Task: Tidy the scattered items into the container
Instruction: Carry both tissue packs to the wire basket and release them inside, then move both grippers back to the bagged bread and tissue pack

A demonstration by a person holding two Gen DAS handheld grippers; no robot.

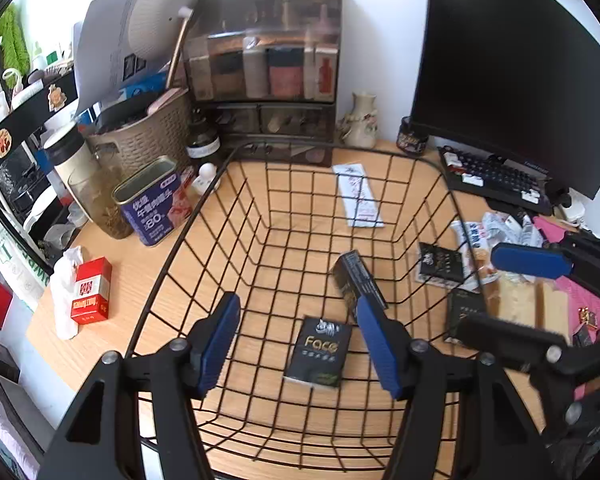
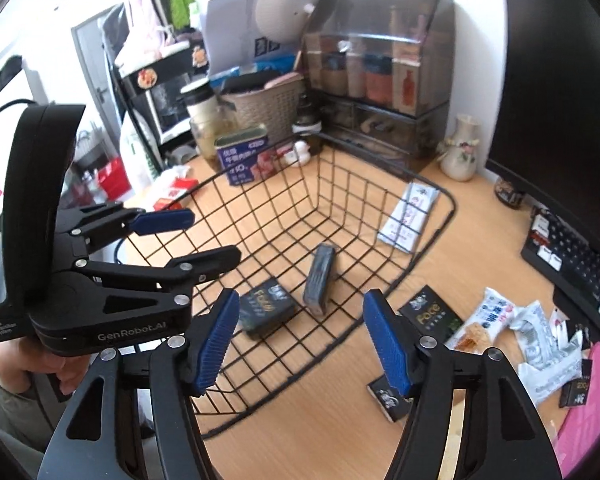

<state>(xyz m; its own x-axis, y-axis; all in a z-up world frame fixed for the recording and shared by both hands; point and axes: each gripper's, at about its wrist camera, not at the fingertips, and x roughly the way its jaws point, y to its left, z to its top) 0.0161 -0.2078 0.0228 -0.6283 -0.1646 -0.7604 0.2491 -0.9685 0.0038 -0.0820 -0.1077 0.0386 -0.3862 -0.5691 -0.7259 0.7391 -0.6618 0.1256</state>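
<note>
A black wire basket (image 1: 220, 168) (image 2: 452, 204) stands on the wooden desk. On its floor lie a flat black "Face" pack (image 1: 318, 354) (image 2: 266, 312) and a dark oblong box (image 1: 356, 276) (image 2: 320, 280) that is tipped up. My left gripper (image 1: 296, 300) (image 2: 214, 234) hangs open over the basket's near side, nothing between its blue pads. My right gripper (image 2: 300, 300) (image 1: 478, 292) is open and empty over the basket's right rim. Outside to the right lie two more black packs (image 2: 432, 312) (image 2: 388, 394), a snack bag (image 2: 484, 320) and silvery wrappers (image 2: 540, 340).
A white sachet (image 1: 358, 196) lies by the basket's far wall. Left of the basket are a red box (image 1: 90, 292) and a blue tin (image 1: 154, 204). A drawer organiser (image 1: 268, 72), a vase (image 1: 360, 120), a monitor (image 1: 520, 60) and a keyboard (image 1: 496, 176) line the back.
</note>
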